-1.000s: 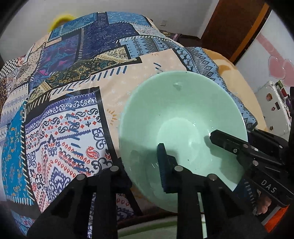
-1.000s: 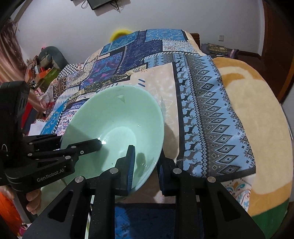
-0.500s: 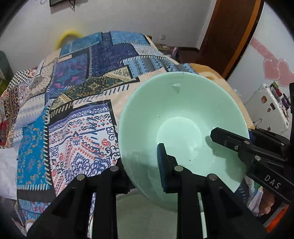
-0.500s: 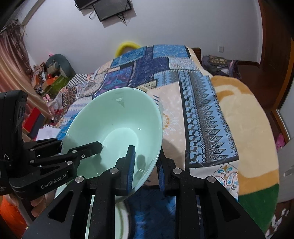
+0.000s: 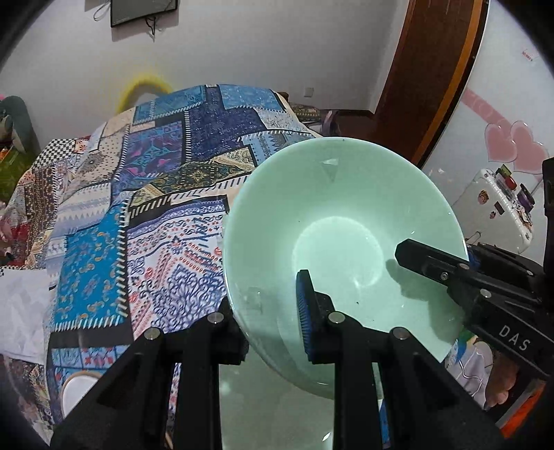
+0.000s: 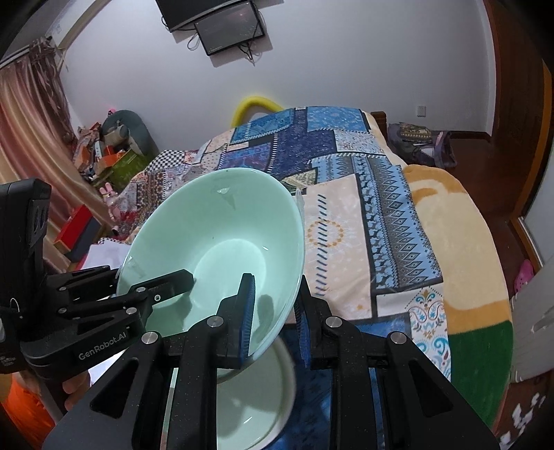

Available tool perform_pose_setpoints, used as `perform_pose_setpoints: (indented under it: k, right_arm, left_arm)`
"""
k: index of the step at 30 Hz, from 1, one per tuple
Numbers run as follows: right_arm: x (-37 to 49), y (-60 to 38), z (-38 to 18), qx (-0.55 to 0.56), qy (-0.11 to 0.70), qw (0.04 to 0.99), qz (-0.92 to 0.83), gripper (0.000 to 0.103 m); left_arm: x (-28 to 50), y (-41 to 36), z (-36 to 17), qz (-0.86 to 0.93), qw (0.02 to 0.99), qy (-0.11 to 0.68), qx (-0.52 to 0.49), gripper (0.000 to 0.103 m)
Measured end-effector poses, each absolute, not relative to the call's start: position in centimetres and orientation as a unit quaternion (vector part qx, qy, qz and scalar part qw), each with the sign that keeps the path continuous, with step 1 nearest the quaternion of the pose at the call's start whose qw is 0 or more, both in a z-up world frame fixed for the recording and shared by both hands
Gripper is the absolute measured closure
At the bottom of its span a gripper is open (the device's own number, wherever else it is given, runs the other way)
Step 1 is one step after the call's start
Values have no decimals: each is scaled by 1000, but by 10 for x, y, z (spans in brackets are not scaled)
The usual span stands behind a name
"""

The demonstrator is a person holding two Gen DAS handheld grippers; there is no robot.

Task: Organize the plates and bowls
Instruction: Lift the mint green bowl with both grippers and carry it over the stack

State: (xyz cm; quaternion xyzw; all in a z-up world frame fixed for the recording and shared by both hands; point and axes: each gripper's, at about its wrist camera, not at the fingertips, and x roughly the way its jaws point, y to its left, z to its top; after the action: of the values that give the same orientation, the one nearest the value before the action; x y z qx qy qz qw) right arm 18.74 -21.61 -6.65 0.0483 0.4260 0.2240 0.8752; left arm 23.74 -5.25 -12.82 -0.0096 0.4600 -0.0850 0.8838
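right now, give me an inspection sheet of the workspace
surface: patchwork bedspread on a bed, beige blanket along its right side
job's things: mint green bowl held tilted in the air; second pale dish below it
clutter: boxes and toys by the curtain; white suitcase with stickers
grippers: left gripper and right gripper each clamp the bowl's rim, one finger inside, one outside
cables: loose wires under the wall monitor
surroundings: white wall, yellow ring behind the bed, wooden door
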Motion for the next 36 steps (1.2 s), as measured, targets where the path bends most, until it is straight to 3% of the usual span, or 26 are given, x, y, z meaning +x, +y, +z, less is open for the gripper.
perform_pose_setpoints:
  k: [36]
  right_arm:
    - [97, -98, -63, 9, 415, 856, 307, 83]
  left_arm:
    - [100, 73, -108, -1, 902, 429, -52, 80]
